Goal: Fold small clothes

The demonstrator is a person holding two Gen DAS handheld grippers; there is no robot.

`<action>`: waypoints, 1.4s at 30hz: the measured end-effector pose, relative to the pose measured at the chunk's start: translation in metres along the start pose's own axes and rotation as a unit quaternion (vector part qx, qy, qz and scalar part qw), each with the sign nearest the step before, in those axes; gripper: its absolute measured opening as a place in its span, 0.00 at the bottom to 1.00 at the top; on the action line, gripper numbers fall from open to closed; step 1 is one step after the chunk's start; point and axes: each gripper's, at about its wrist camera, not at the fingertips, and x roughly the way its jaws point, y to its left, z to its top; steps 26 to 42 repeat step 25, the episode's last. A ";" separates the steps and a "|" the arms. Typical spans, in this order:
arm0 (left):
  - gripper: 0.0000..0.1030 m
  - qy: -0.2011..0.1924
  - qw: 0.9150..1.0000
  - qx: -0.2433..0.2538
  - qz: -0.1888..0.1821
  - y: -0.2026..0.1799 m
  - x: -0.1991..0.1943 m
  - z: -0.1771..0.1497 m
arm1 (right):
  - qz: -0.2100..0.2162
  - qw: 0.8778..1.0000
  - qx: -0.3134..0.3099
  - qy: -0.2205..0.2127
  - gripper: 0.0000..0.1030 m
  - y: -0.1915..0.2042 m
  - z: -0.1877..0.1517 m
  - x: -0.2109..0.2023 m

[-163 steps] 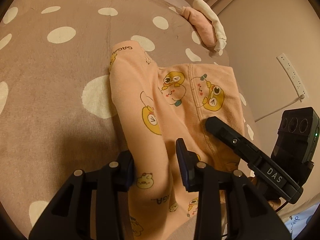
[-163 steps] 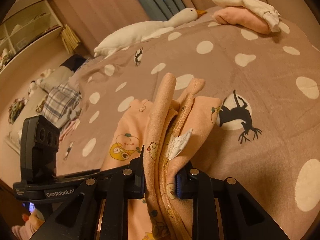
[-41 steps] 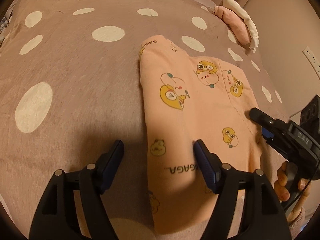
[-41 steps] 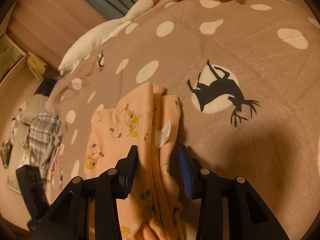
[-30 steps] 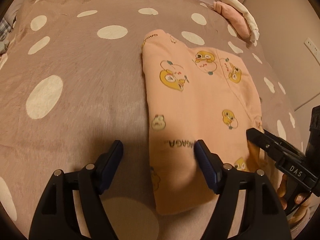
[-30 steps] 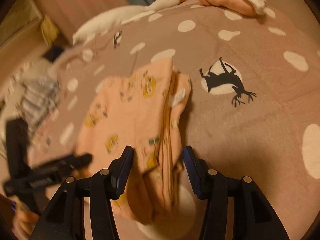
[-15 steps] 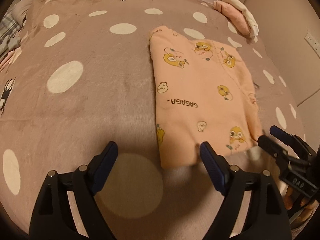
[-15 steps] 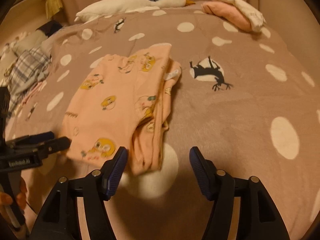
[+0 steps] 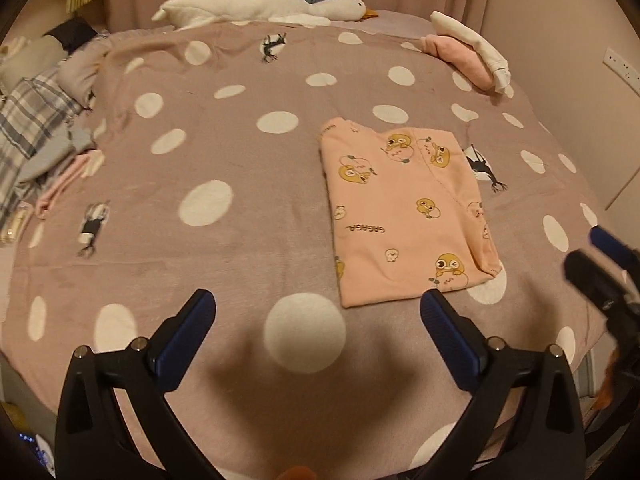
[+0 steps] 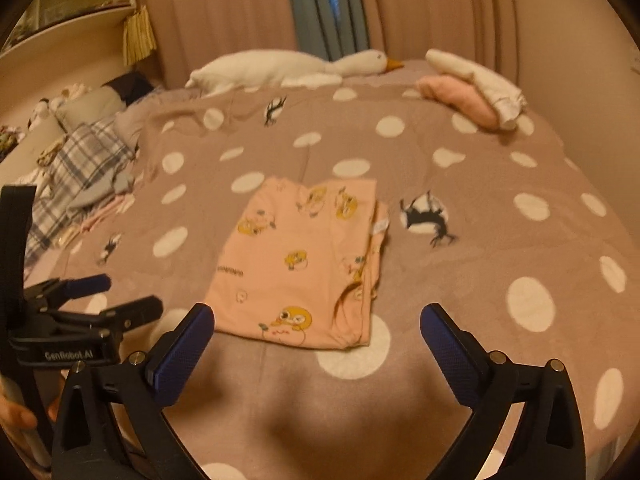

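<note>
While both claws hung apart from the cloth, a heap of plaid laundry (image 9: 28,128) lay far left. One folded peach garment (image 9: 404,216) rested flat on the spotted blanket (image 9: 224,152). The left gripper (image 9: 316,312) gaped wide, empty; the right gripper (image 10: 316,320) likewise. One plush goose (image 9: 260,6) and two folded pieces (image 9: 468,56) sat far right.

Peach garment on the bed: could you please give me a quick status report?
Left tool open, empty. Right tool open, empty. Peach garment folded flat on the spotted blanket, touched by neither tool. Nothing in the way.
</note>
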 end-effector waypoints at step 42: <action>1.00 -0.006 1.000 0.003 0.010 -0.008 -0.014 -0.009 | -0.001 1.000 0.020 0.011 0.99 -0.006 -0.009 0.002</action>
